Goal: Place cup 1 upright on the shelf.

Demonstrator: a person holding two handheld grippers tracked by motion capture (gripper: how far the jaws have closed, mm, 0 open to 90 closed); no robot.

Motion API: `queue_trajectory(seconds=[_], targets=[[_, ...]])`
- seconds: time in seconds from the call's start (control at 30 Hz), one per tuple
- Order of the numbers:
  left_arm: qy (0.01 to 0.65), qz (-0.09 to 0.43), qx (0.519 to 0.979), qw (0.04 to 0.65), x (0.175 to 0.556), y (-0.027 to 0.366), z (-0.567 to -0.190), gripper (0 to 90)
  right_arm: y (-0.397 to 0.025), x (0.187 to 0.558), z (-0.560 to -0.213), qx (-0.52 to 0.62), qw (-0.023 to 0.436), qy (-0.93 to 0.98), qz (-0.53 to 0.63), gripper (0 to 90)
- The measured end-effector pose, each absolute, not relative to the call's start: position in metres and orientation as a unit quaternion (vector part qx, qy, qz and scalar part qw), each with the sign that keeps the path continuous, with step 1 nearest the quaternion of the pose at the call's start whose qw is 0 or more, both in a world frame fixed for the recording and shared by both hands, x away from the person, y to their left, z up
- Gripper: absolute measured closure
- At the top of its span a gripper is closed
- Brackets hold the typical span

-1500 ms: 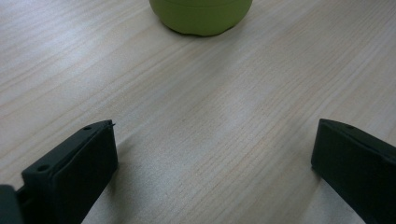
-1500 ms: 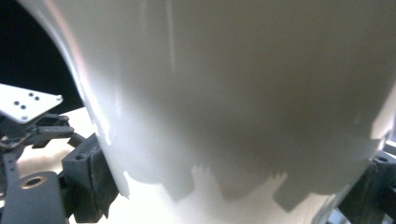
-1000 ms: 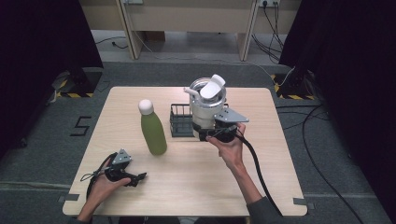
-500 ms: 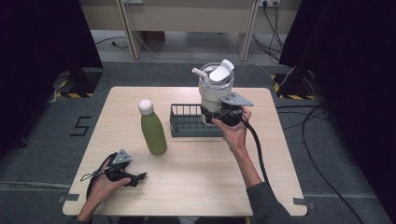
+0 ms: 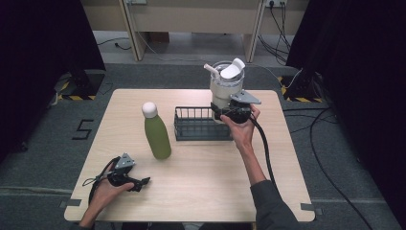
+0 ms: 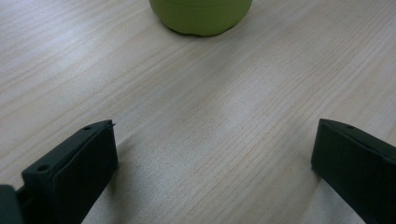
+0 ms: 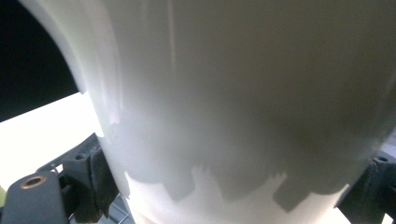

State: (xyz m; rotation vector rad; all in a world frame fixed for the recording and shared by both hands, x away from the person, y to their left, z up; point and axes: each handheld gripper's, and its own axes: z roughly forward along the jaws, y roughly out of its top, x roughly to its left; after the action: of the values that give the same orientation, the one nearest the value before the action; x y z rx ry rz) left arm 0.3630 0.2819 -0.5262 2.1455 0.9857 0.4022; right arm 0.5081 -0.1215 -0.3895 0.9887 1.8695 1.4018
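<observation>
Green bottle (image 5: 157,136) with white cap, white tumbler (image 5: 225,91), dark wire basket (image 5: 197,124).

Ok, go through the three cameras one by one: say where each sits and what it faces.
High view: above the person's side, looking down on the table; both forearms show, left gripper, right gripper.
Left gripper view: low over the table, facing the green bottle; open jaws.
Right gripper view: close against the white jug; jaws flank it.
Shared: bottle and jug appear from above too.

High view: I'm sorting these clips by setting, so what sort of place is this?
Probably a lab or recording studio, not a home: black curtains hang at both sides, cables trail over grey carpet, and yellow-black tape marks the floor by the lone wooden table.
</observation>
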Motion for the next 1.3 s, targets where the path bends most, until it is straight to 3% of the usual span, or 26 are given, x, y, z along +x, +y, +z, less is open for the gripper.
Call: queue_trajectory(seconds=[1.3], targets=[[0.384, 0.157, 0.833, 0.366, 0.363, 0.282, -0.526, 0.0, -0.118, 0.525, -0.439, 0.392, 0.301, 0.702, 0.513, 11.7]])
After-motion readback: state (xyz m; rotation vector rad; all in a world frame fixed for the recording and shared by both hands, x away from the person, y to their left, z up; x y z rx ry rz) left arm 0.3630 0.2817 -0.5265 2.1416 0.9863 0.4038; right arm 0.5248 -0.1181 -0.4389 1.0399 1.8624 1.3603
